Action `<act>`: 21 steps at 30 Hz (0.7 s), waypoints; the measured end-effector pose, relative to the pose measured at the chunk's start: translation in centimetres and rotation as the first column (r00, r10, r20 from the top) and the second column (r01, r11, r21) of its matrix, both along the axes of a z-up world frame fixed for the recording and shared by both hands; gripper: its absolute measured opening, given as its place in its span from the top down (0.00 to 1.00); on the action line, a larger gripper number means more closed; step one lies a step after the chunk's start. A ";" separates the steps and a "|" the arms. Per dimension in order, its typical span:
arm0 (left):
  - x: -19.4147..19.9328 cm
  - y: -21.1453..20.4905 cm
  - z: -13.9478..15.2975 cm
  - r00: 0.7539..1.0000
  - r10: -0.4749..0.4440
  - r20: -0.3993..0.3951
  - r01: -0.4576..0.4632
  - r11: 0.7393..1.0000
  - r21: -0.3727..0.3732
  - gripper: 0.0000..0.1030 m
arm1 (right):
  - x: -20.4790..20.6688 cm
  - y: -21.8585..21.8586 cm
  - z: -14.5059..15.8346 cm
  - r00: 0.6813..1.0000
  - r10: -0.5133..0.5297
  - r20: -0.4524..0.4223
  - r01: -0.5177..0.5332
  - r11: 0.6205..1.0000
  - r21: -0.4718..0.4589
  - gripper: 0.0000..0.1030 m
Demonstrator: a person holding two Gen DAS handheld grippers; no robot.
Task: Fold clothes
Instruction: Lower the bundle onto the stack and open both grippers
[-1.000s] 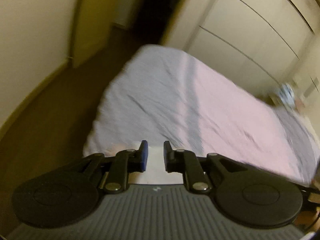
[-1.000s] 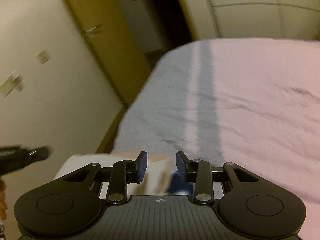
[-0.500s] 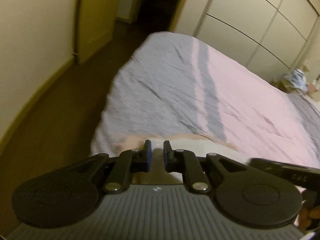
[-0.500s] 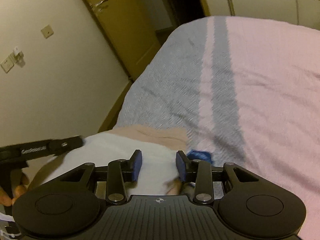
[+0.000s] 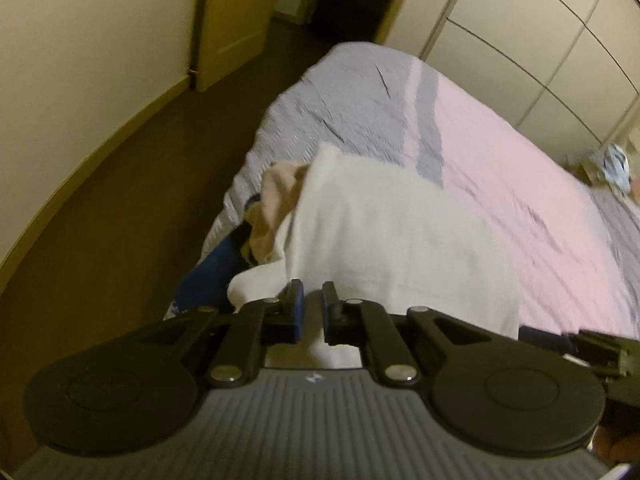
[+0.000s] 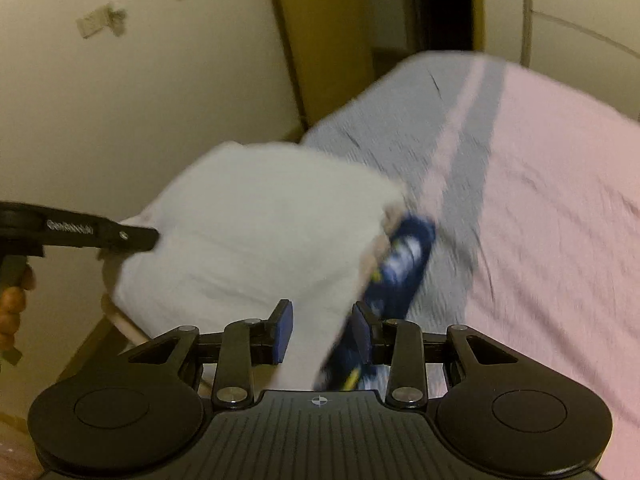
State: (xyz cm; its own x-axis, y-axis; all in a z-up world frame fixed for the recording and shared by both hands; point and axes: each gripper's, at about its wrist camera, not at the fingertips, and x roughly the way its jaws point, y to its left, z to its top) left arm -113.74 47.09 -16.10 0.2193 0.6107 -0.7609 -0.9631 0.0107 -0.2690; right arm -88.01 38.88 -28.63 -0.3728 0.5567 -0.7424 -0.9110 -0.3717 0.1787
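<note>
A stack of clothes hangs between both grippers over the near corner of the bed (image 5: 520, 184). A white garment (image 5: 392, 232) lies on top, with a beige one (image 5: 276, 200) and a dark blue one (image 5: 216, 272) under it. My left gripper (image 5: 312, 292) is shut on the white garment's near edge. In the right wrist view my right gripper (image 6: 321, 312) is shut on the stack, with the white garment (image 6: 248, 240) and the blue printed garment (image 6: 404, 260) between its fingers. The left gripper's finger (image 6: 120, 236) shows at the stack's left side.
The bed cover is grey at the foot and pink beyond (image 6: 560, 200). Dark floor (image 5: 120, 220), a wall and a door (image 5: 228, 20) lie to the left. White wardrobe doors (image 5: 520, 40) run along the far side. A hand (image 6: 12, 312) holds the left gripper's handle.
The stack has risen into both views and now covers the bed's near corner. The blue garment swings at the right side. Both cameras have tilted as the grippers moved.
</note>
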 end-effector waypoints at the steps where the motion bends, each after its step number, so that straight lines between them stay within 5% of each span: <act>1: -0.1 -0.4 0.6 1.000 0.009 -0.003 -0.009 1.000 0.013 0.93 | 0.1 -0.5 0.5 1.000 0.002 0.004 -0.002 1.000 0.018 0.65; 5: 0.0 -1.9 1.2 1.000 0.027 -0.011 -0.027 1.000 -0.003 0.91 | 0.0 -1.6 2.2 1.000 0.021 -0.013 -0.020 0.998 0.065 0.65; 11: 1.7 -4.0 2.3 0.996 0.047 -0.072 -0.052 0.995 -0.080 0.86 | -1.0 -1.2 -0.5 0.999 0.038 0.039 -0.032 0.987 -0.156 0.65; 14: 2.6 -5.1 3.0 0.993 0.053 -0.106 -0.065 0.991 -0.119 0.73 | -0.8 -1.8 1.4 0.999 0.027 0.044 -0.019 0.987 -0.160 0.65; 21: 5.4 -9.0 7.6 0.981 0.036 -0.193 -0.057 0.993 -0.104 0.65 | -0.2 -2.9 6.1 0.999 -0.004 0.036 0.011 0.982 -0.189 0.65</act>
